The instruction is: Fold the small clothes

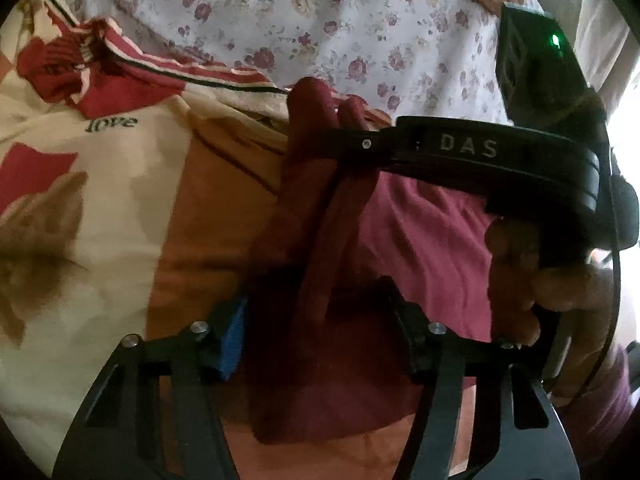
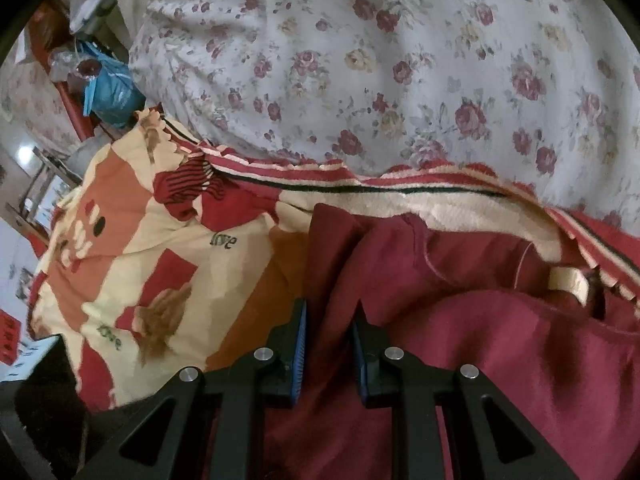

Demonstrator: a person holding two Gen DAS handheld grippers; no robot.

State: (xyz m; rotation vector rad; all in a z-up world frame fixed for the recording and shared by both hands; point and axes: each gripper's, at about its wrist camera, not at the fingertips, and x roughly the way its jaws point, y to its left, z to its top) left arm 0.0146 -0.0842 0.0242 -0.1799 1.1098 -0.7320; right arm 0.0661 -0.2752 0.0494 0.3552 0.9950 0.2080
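Black left gripper (image 1: 320,344) straddles a dark fold of the maroon garment (image 1: 420,232), grip unclear. Right gripper (image 2: 329,344), at three o'clock, pinches the garment on the patterned blanket (image 2: 132,264).

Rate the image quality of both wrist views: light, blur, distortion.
Left wrist: dim, deep shadow over the maroon garment, blown-out glare at the right edge, soft focus. Right wrist: brighter and sharper, floral sheet evenly lit. Both: strong fisheye bending, black corners.
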